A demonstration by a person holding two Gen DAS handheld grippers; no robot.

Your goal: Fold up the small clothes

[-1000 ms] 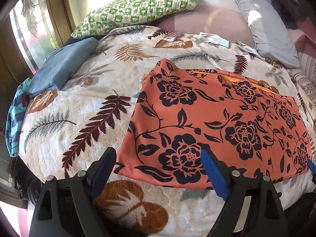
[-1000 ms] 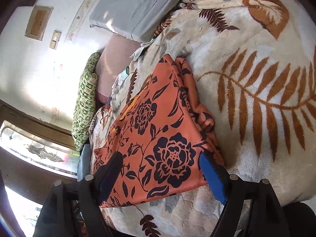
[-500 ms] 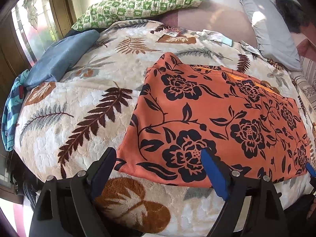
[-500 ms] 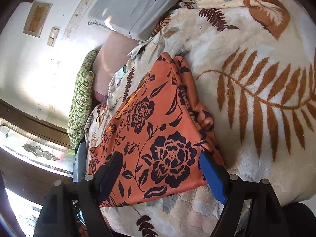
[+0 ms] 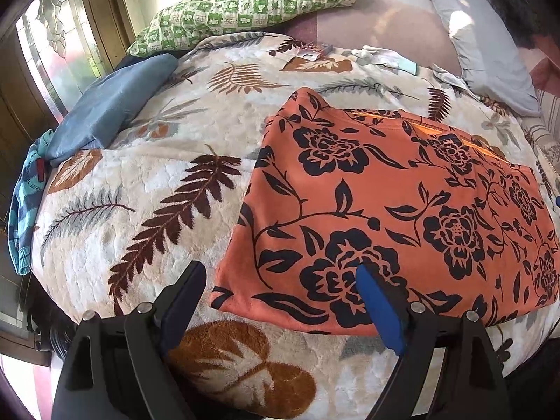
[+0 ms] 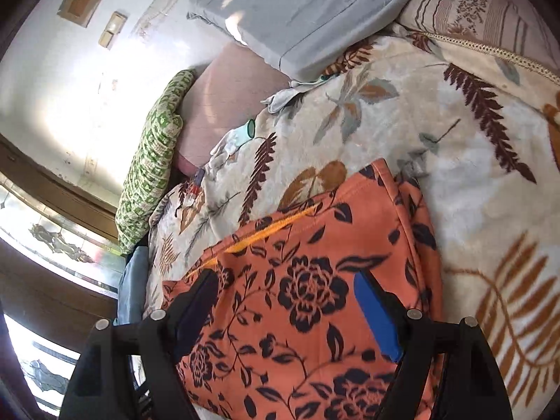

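Left wrist view, we see our left hand-held gripper spread wide and empty over the near corner of the orange floral garment lying flat on the leaf-print bed blanket, right hand-held gripper likewise wide, empty, above the garment's middle.

Orange garment with black floral print, folded into a flat rectangle, lying on leaf-patterned blanket
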